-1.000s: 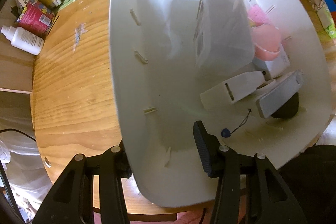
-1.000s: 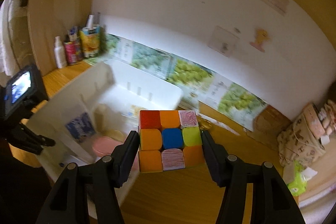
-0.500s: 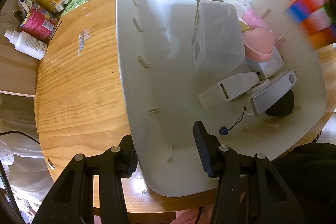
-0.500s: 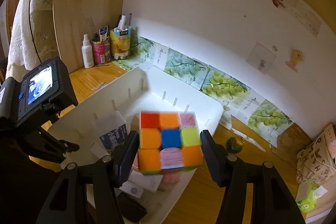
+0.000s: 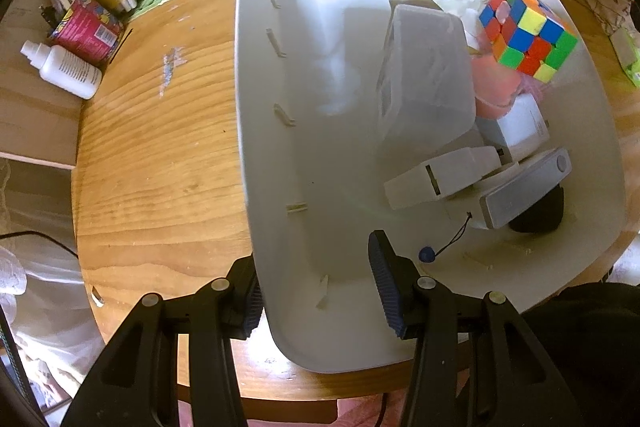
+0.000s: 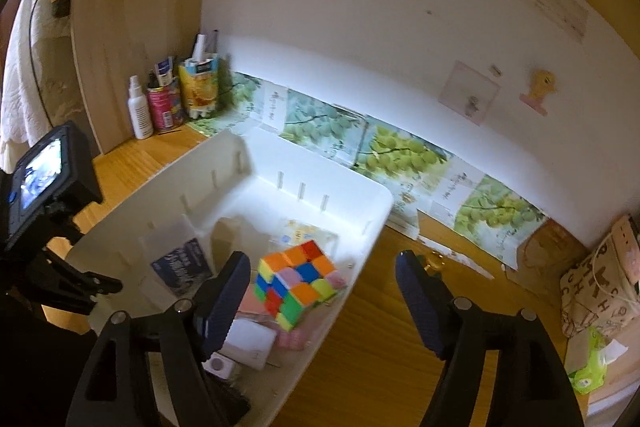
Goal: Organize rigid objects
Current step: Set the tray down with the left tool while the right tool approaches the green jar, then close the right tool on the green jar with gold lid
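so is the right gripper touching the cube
Apart. The right wrist view shows the right hand-held gripper wide open, with the cube lying in the white bin, clear of both fingers.

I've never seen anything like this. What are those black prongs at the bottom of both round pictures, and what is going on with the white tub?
There is no robot here: a person holds a pair of tongs in each hand, each with a fisheye camera looking along its fingers. That is why both pictures look round.

In the left tongs' picture, the left tongs straddle the wall of the white bin: one finger outside, one inside, steadying it on the wooden table.

In the right tongs' picture, the right tongs stand wide open and hold nothing. The puzzle cube lies in the bin, on top of a pink item, beside a frosted plastic box and some white gadgets.
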### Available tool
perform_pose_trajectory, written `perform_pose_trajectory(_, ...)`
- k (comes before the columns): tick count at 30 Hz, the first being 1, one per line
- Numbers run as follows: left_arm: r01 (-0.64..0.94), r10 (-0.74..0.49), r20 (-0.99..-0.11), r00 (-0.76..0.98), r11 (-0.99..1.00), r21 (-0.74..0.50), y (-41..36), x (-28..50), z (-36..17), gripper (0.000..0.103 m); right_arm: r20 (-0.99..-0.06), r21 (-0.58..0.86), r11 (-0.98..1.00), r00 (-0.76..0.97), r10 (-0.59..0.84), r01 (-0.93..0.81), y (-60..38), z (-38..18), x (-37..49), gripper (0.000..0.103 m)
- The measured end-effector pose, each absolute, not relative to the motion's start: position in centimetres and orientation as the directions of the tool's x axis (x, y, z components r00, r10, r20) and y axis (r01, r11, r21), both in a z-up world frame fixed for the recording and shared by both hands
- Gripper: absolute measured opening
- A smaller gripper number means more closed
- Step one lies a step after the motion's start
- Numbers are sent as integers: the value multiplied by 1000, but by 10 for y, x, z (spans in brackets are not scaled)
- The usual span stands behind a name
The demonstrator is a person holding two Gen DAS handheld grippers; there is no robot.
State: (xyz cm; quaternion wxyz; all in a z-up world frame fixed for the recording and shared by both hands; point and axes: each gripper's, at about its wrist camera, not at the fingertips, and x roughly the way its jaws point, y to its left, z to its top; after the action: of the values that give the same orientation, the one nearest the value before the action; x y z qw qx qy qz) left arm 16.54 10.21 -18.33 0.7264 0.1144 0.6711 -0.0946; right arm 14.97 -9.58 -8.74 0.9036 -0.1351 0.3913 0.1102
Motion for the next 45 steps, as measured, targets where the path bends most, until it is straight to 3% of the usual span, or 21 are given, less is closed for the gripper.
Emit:
perform_pose_trajectory(6,235,24,-994,104,971,48,102,166,-175,52,-745,-147,957,664,60,-251,-124,-96,159,77)
perform_pose_trajectory(13,146,0,-983,183,989,27,99,161,-159,69,-760,-114,981,650,17,-158,-165,-115,176,80)
perform_pose_trajectory(19,18,15,-956,292,1000,21,101,151,-141,70,-762,-120,989,646,-37,-84,-198,-139,190,80)
perform_pose_trajectory(27,-77,-20,-895,446,995,-61,98,131,-111,70,-757,-58,996,653,-1,-66,-221,-173,212,80)
perform_pose_trajectory(41,-39,-17,-840,542,998,-45,67,123,-76,70,-795,-27,999,607,5,-43,-225,-215,263,79)
perform_pose_trajectory(45,-10,-32,-826,562,999,-46,59,128,-68,71,-810,-25,998,586,10,-53,-224,-225,268,73)
